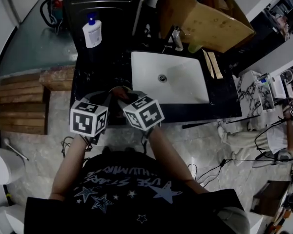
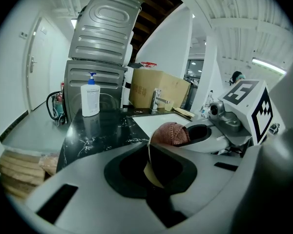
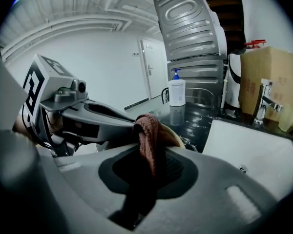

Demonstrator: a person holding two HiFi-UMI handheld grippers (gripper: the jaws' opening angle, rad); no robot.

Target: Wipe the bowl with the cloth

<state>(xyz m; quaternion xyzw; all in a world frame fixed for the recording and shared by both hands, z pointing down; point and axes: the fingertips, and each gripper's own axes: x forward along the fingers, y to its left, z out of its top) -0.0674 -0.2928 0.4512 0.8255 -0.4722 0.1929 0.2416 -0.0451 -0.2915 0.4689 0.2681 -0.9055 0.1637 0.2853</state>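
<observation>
My two grippers meet over the front edge of the black counter [image 1: 88,79], left of the sink. My left gripper [image 2: 154,173] is shut on the thin rim of a cream bowl [image 2: 150,172], which it holds edge-on. My right gripper [image 3: 149,175] is shut on a reddish-brown knitted cloth [image 3: 149,139], whose bunched end [image 2: 170,134] presses against the bowl [image 3: 175,139]. In the head view the marker cubes of the left gripper [image 1: 107,99] and right gripper [image 1: 128,99] cover most of the bowl and cloth; only a brown patch of the cloth [image 1: 119,90] shows between them.
A white sink [image 1: 185,89] with a faucet [image 1: 177,39] lies just right of the grippers. A white pump bottle [image 1: 92,31] stands at the counter's back left, a cardboard box [image 1: 205,13] behind the sink. Wooden planks [image 1: 19,101] lie to the left, cables on the floor to the right.
</observation>
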